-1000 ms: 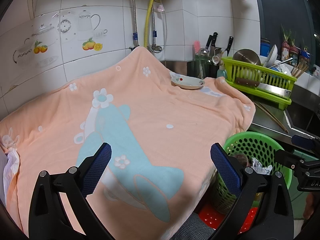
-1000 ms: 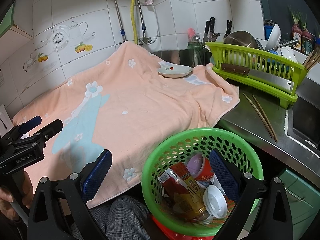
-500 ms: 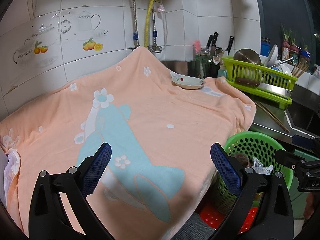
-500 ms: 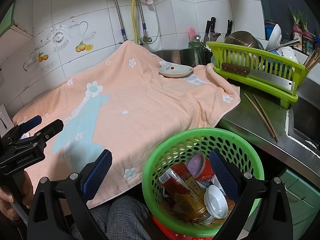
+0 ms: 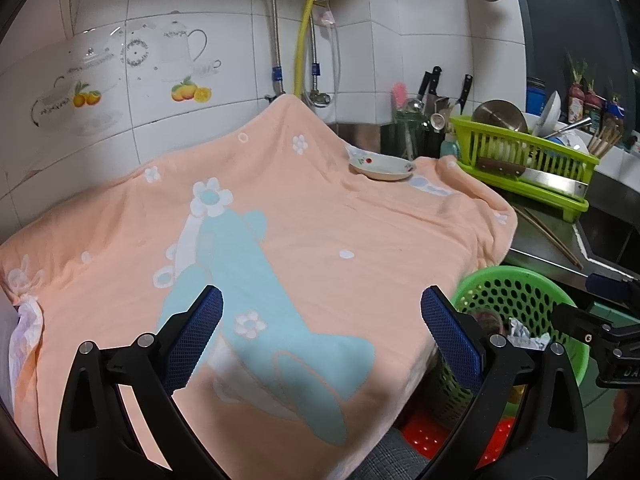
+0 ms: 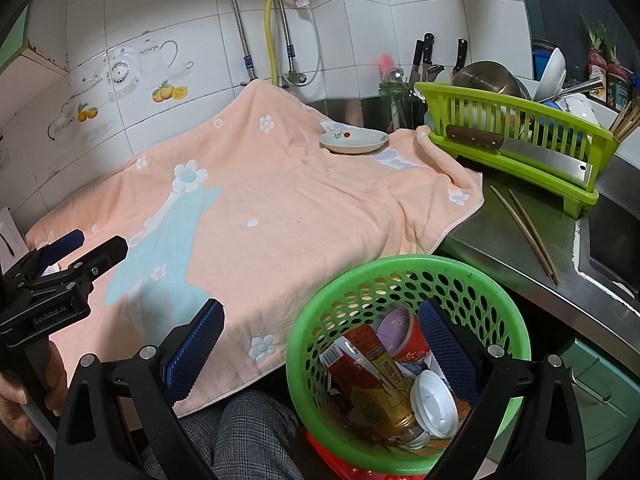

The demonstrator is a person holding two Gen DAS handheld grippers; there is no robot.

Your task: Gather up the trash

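Blue-padded, both grippers are held spread and empty: the left gripper (image 5: 322, 336) over the peach towel (image 5: 320, 232), the right gripper (image 6: 322, 346) above the green basket (image 6: 404, 268) at lower right, where a red carton (image 6: 360, 364) and white lid (image 6: 436, 404) are collected.

A peach towel (image 6: 280, 208) with white flowers covers most of the desk (image 6: 516, 248). A small dish (image 6: 354, 141) sits on the towel's far side. On the bare steel at right lie chopsticks (image 6: 524, 228) and a lime dish rack (image 6: 516, 148).
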